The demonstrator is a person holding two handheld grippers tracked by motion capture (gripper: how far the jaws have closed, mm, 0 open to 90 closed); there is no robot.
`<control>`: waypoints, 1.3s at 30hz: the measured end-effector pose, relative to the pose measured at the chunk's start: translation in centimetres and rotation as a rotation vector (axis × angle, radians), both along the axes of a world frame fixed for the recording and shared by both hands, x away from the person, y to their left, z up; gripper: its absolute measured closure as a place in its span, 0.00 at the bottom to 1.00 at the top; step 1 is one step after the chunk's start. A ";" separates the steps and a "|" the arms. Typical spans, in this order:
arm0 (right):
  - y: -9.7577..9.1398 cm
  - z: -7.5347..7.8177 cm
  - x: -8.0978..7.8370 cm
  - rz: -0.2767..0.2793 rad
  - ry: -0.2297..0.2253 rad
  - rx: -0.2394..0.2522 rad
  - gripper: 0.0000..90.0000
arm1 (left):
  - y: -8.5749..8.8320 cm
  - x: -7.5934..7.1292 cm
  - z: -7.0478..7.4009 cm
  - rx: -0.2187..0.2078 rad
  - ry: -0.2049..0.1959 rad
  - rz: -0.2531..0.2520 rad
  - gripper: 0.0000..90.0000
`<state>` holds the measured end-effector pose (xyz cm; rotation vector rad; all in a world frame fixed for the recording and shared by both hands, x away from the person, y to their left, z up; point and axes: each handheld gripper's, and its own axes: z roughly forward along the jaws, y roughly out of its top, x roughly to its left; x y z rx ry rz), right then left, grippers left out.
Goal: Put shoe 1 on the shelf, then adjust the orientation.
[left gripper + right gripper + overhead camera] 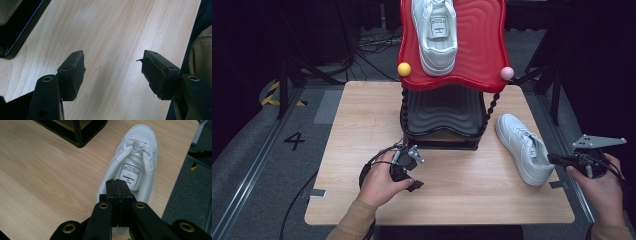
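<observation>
Evidently the right hand-held gripper (116,185) pinches the smooth white shoe (140,160) heel; the left hand-held gripper (113,68) gapes over grained wooden desk (112,30).

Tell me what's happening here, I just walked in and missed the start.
A person holds a gripper in each hand at a wooden table. The right gripper is shut on the heel of the white shoe lying beside a two-tier shoe rack. The left gripper hangs open over bare table. A second white shoe already sits on the rack's red top shelf.
</observation>
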<state>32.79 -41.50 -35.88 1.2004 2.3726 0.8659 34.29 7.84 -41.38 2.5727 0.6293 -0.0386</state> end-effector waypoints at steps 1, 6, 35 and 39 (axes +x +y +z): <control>0.0 0.0 0.0 0.000 0.000 0.000 1.00 | 0.0 0.0 0.0 0.000 0.000 0.000 0.40; -0.1 0.0 0.0 0.009 0.010 0.002 1.00 | 0.2 0.1 0.1 0.001 0.000 0.003 0.40; 1.0 -0.2 2.2 0.249 0.144 -0.086 0.74 | 1.7 -0.4 0.2 -0.002 0.006 0.038 0.39; 1.2 -0.6 3.2 0.260 0.197 -0.130 0.73 | 2.0 -0.5 0.2 -0.003 0.005 0.049 0.39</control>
